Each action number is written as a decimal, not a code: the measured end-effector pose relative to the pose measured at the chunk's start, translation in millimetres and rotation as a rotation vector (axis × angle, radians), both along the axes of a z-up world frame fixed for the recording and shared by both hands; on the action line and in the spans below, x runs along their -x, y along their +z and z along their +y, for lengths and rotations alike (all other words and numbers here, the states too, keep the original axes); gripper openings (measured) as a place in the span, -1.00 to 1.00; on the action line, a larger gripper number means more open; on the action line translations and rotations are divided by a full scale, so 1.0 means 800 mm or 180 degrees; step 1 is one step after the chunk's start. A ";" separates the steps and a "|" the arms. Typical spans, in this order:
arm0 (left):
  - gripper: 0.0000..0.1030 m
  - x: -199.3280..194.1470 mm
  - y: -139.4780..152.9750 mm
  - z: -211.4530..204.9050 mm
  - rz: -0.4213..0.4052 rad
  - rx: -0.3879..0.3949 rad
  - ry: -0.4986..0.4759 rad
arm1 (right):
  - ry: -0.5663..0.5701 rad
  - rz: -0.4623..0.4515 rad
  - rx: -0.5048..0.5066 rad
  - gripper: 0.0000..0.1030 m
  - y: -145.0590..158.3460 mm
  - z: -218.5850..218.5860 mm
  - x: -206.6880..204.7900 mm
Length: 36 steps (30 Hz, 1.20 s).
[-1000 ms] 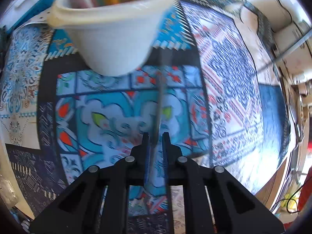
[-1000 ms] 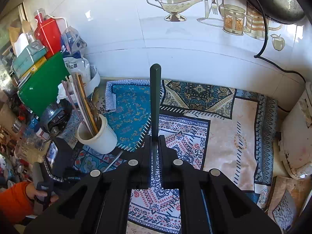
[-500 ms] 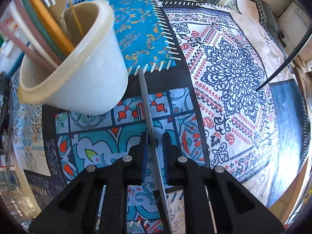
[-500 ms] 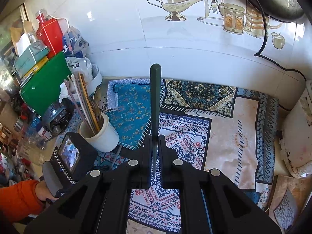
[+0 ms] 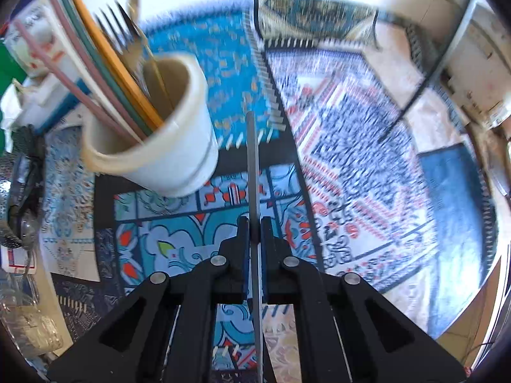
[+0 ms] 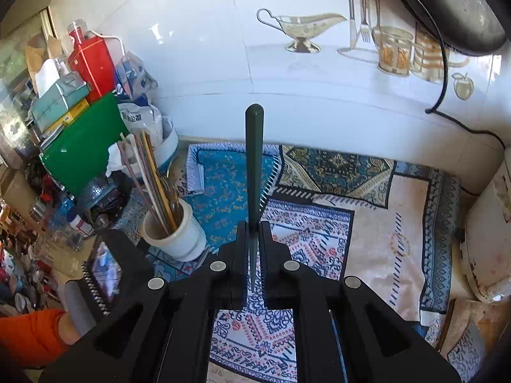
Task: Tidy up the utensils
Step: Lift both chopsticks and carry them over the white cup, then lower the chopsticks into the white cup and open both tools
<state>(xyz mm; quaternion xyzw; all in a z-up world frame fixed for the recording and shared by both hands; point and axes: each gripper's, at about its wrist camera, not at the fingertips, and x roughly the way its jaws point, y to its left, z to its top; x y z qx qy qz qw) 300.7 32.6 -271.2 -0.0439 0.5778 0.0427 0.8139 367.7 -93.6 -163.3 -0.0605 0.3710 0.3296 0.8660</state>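
Holder (image 5: 166, 162): already held several utensils.
Left gripper (image 5: 254, 233): I had it clamped on a grey chopstick (image 5: 252, 166).
Right gripper (image 6: 254, 239): clamped on a dark green chopstick (image 6: 254, 159).
Left: both, I judged, to drop in.

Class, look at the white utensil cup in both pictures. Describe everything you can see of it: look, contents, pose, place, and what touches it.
The utensil cup is a white, glossy, ceramic-looking pot with a thick rolled rim and a cream inside. It stands upright on the patterned cloths, left of both grippers, near the clutter by the wall. It holds a bundle of long chopsticks in pink, green, orange and white, plus a metal fork, all leaning away to the left. No gripper touches it.
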 end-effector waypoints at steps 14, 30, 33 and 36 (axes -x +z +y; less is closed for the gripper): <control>-0.91 0.027 0.148 0.070 -0.1101 -0.0050 0.0555 | 0.0341 -0.0211 -0.0188 -0.89 0.038 0.063 0.004; -0.91 -0.020 0.199 0.165 -0.2101 -0.0201 0.1465 | 0.0754 -0.0166 -0.0216 -0.89 0.031 0.136 -0.009; -0.91 -0.031 0.187 0.175 -0.2201 -0.0157 0.1587 | 0.0791 -0.0116 -0.0172 -0.89 0.022 0.141 -0.017; -0.91 -0.041 0.172 0.178 -0.2236 -0.0200 0.1693 | 0.0838 -0.0053 -0.0136 -0.89 0.011 0.146 -0.026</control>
